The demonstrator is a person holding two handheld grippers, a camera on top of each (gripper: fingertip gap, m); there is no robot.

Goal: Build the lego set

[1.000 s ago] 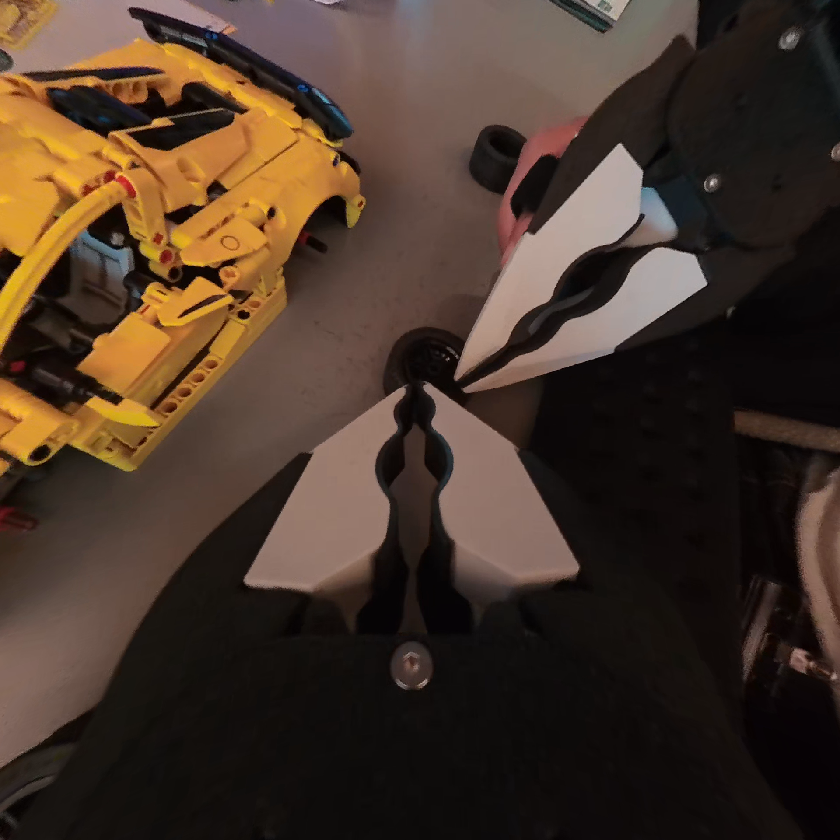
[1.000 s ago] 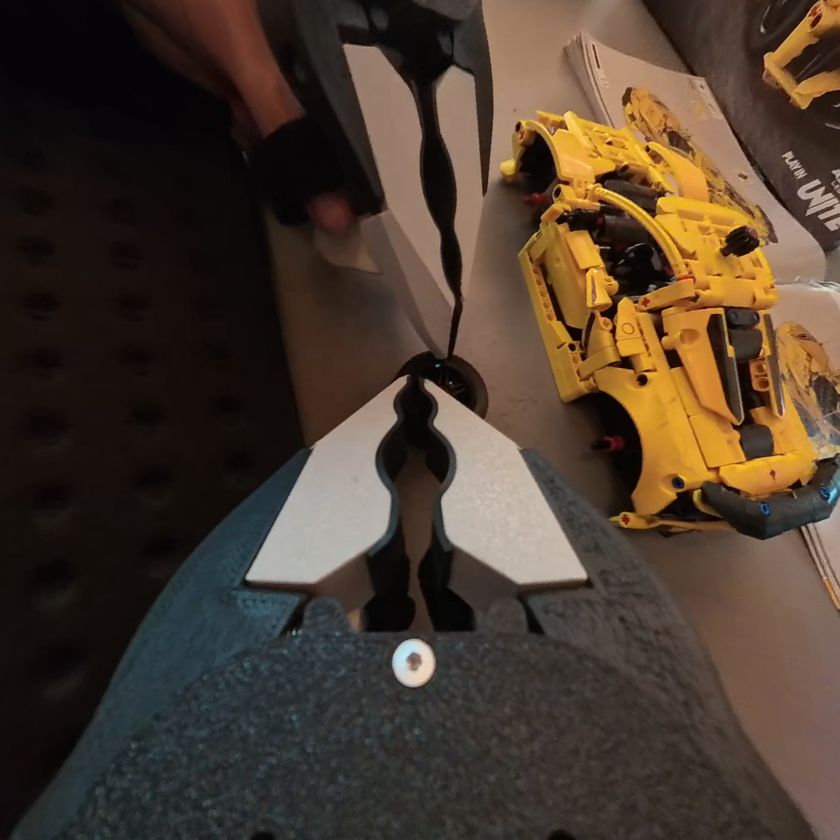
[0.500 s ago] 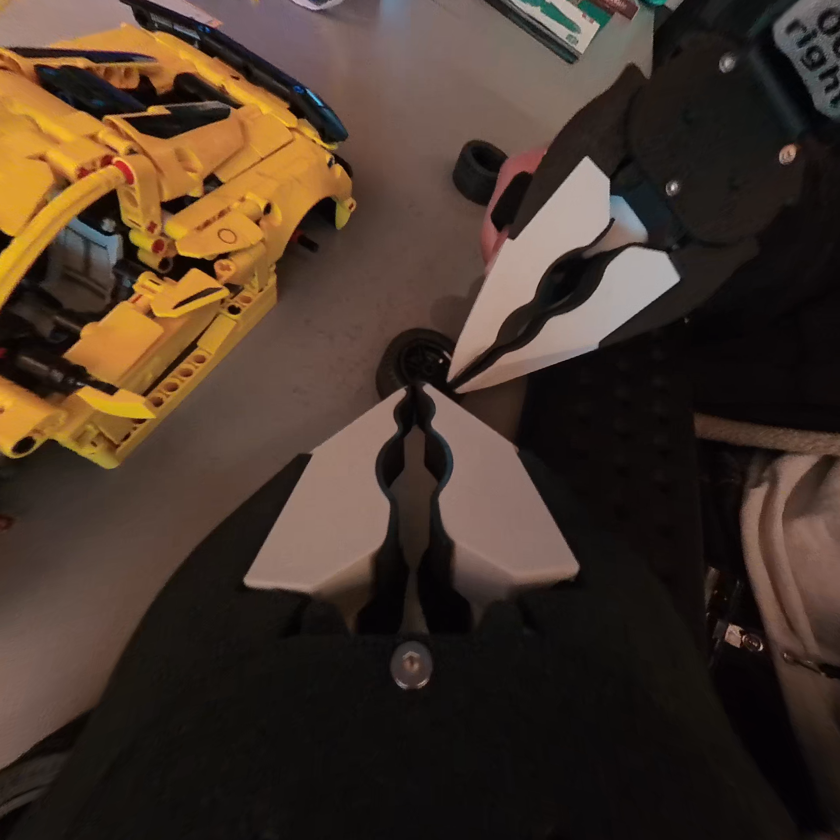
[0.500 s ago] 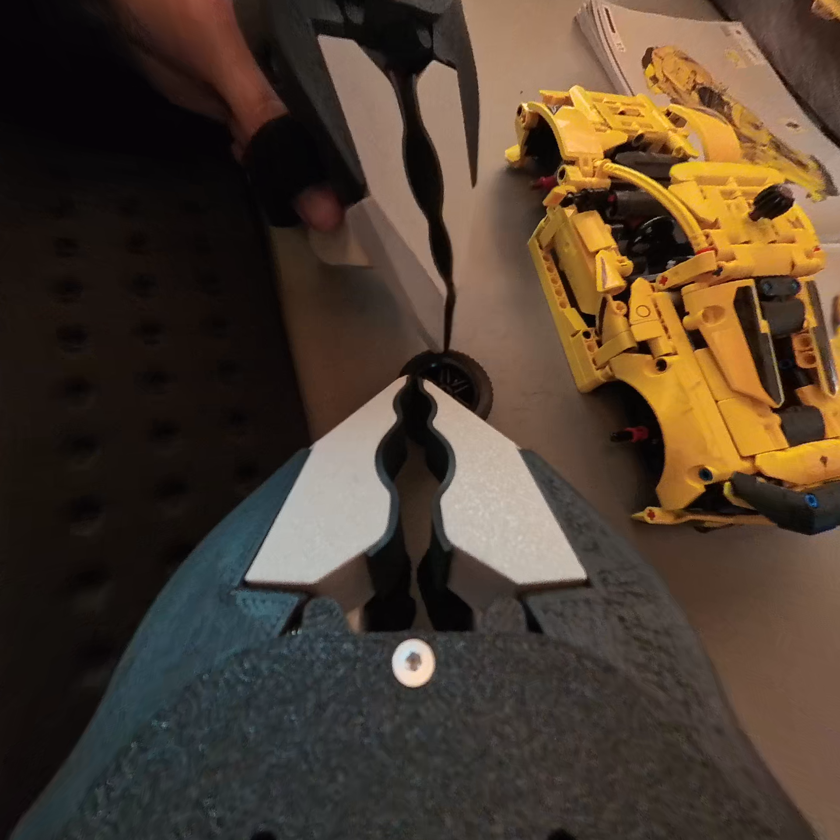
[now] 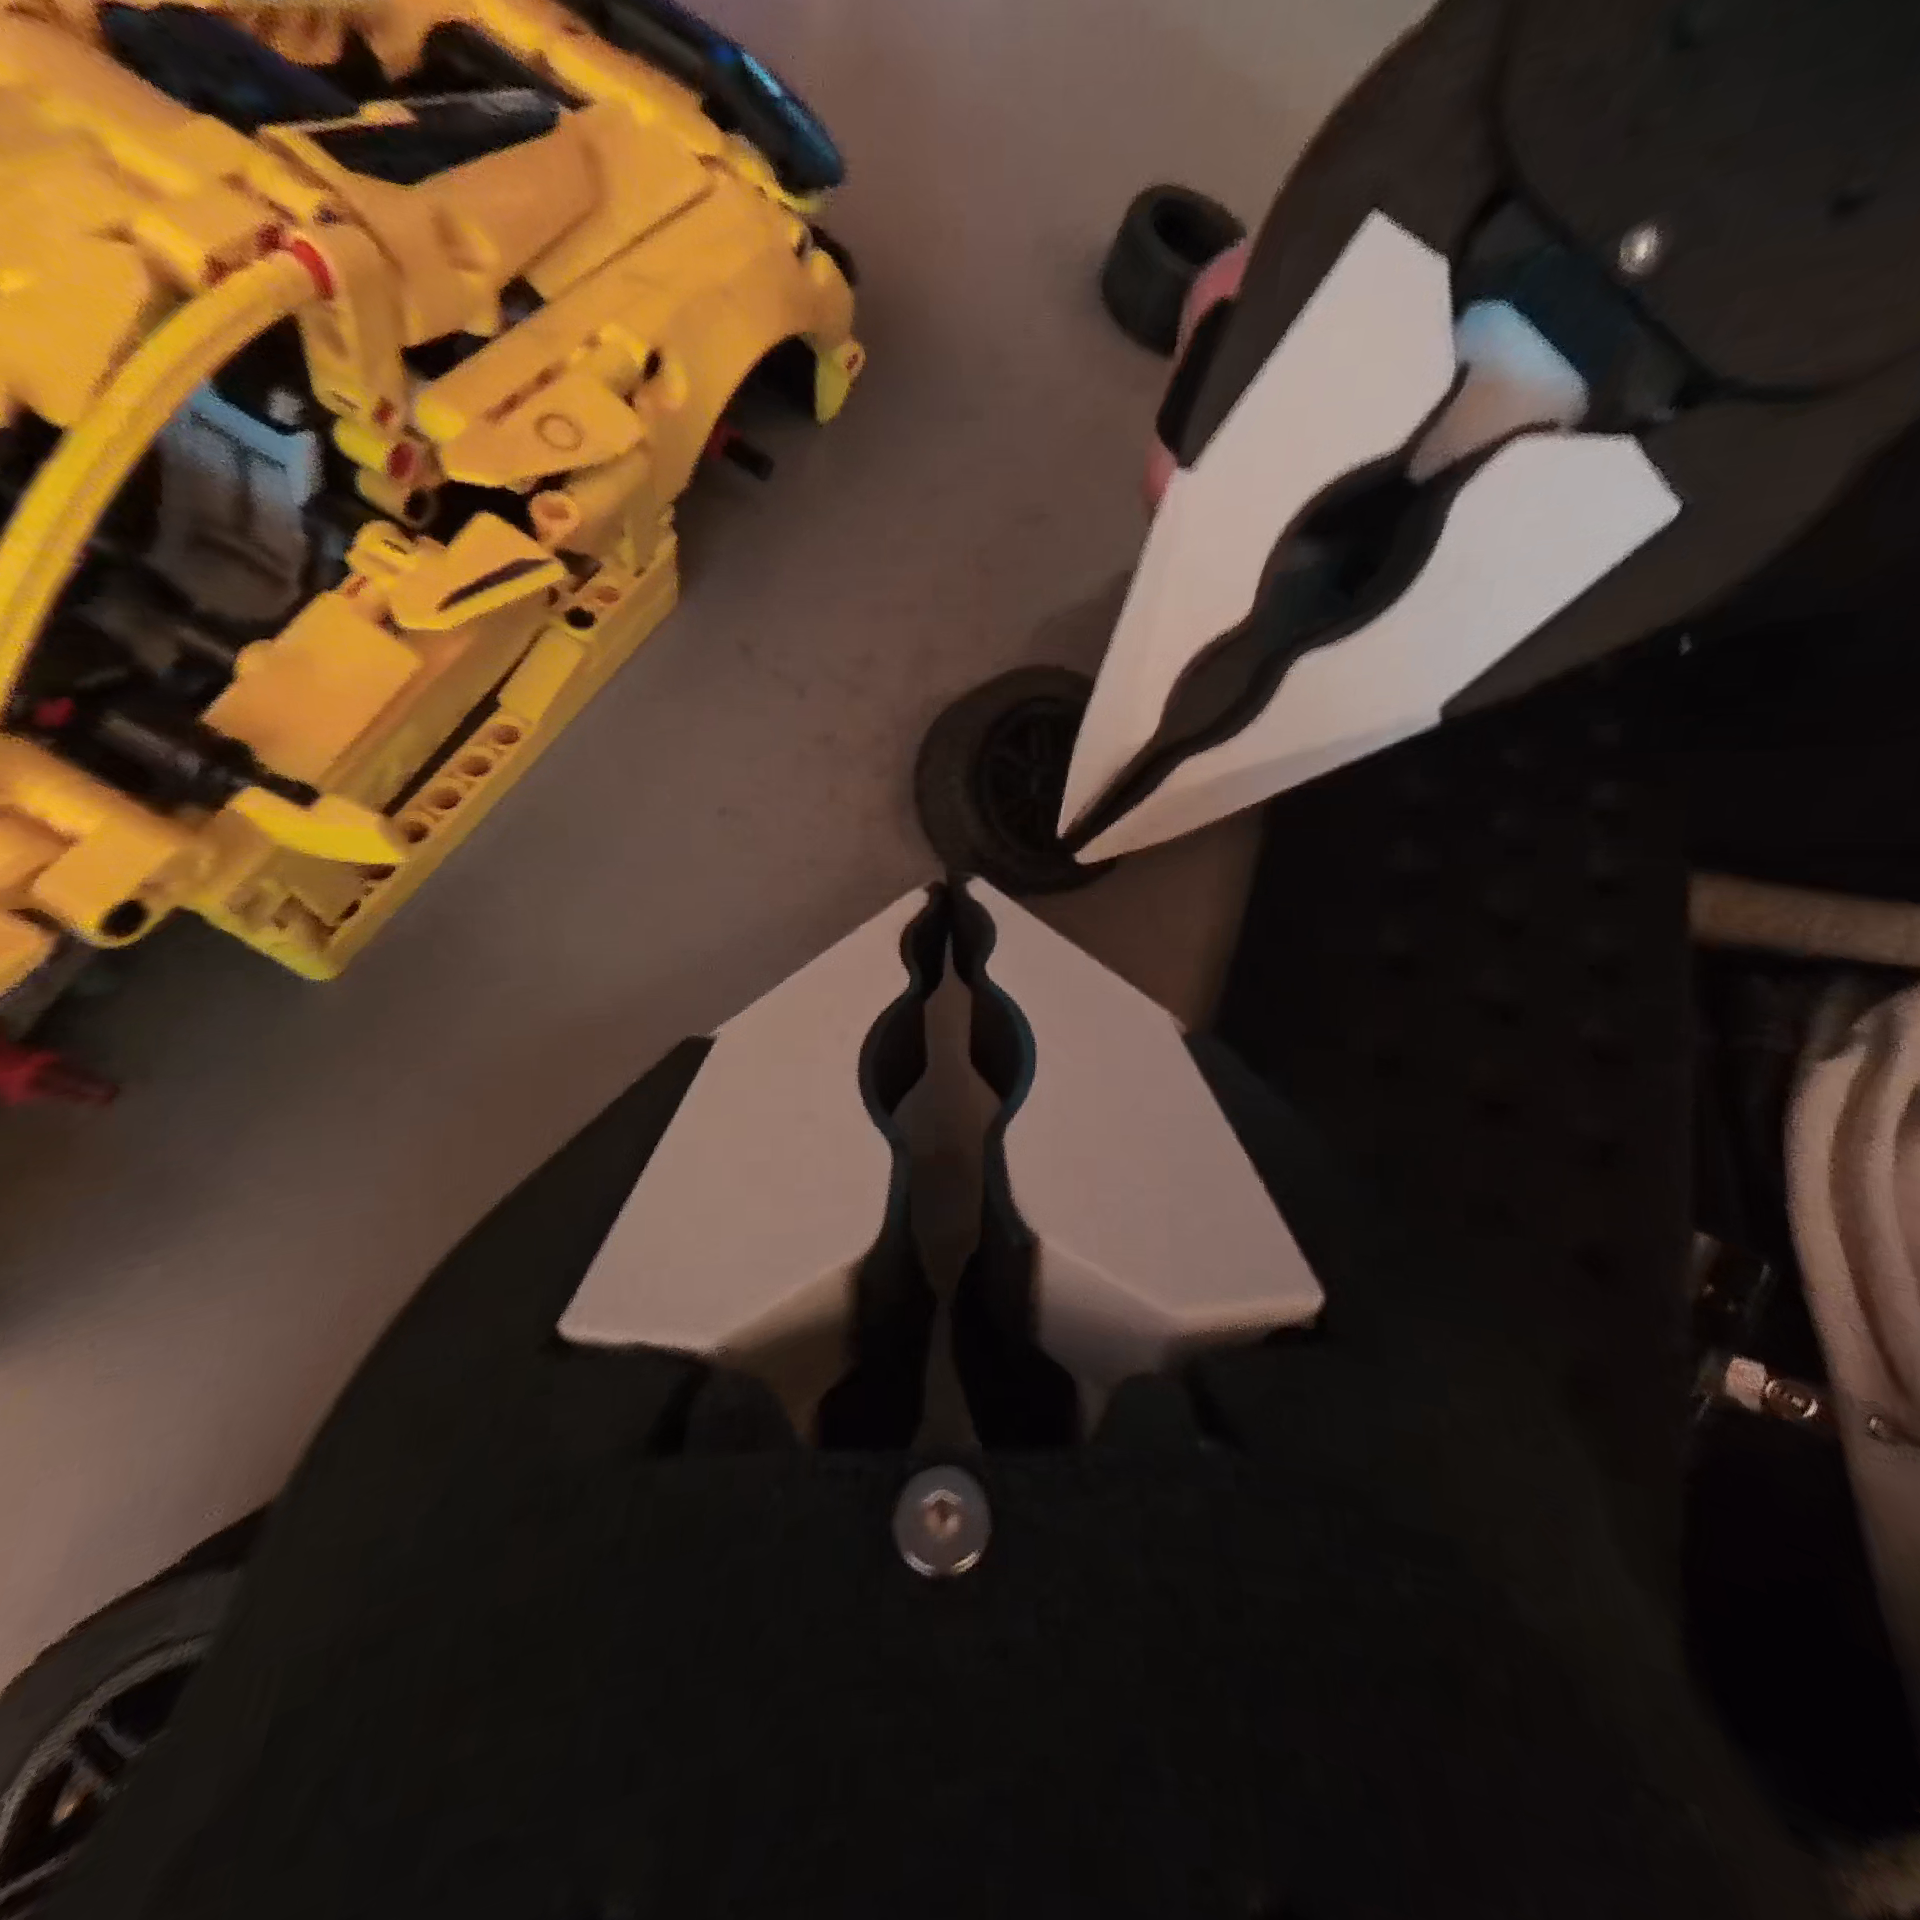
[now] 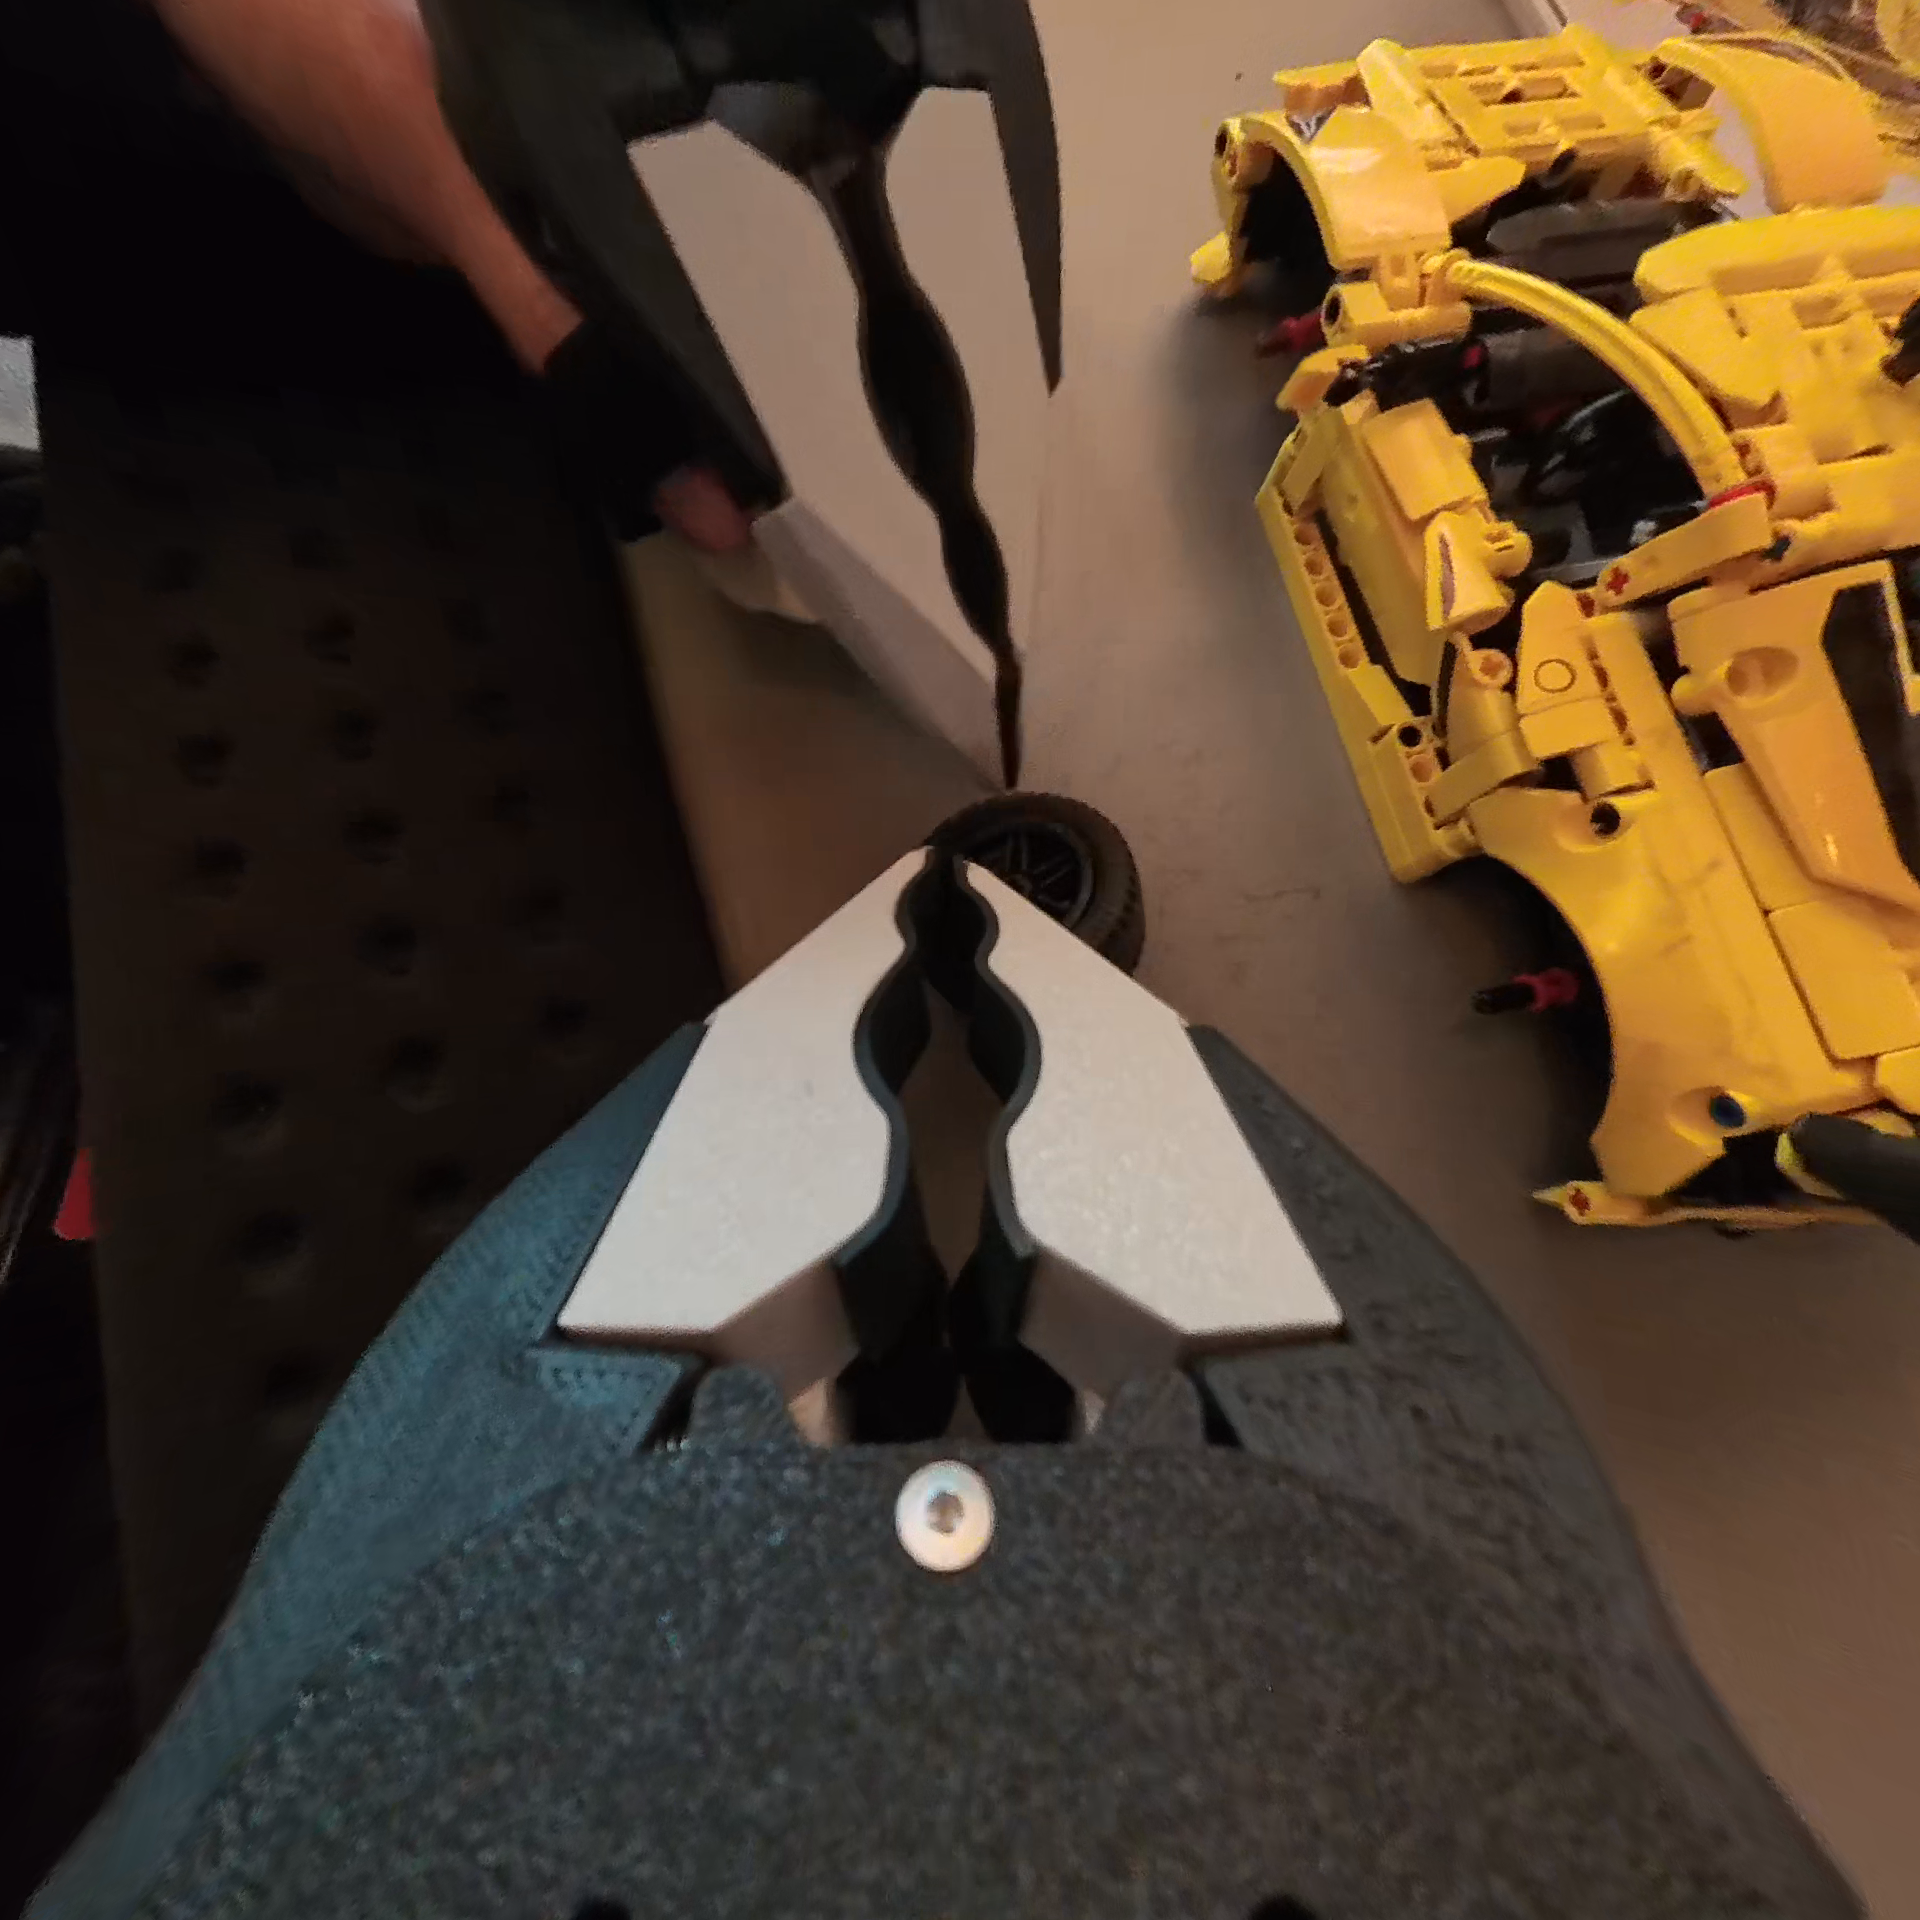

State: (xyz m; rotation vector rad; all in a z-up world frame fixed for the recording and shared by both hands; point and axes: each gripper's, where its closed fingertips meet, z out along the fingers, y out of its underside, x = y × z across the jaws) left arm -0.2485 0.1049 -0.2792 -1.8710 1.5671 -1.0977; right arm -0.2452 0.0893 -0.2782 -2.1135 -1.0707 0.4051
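Presently we are holding both grippers at a black wheel (image 5: 992,774) that is lying on the grey table (image 5: 935,436), near the table's edge. We are keeping the left gripper (image 5: 954,891) with its fingers brought together: the tips are meeting just at the near rim of the wheel, and nothing is showing between them. We are pointing the right gripper (image 5: 1070,836) at the same wheel from the other side, its fingers also pressed together at the tips; in the left wrist view those tips are overlapping the wheel's hub area, though we cannot tell whether they are touching it.

In the right wrist view, the right gripper (image 6: 948,862) is showing the same closed tips just in front of the wheel (image 6: 1049,868), and the left gripper (image 6: 1006,774) is reaching down to the wheel's far rim.

The yellow lego car (image 5: 343,499) is sitting on the table well apart from the wheel. Its wheel arch (image 5: 790,384) is standing bare, with a small axle pin (image 5: 743,457) showing under it. In the right wrist view the car (image 6: 1621,665) is lying to the right of the wheel.

A second black tyre (image 5: 1169,265) is resting on the table beyond the right gripper, just beside the hand (image 5: 1210,301) holding it.
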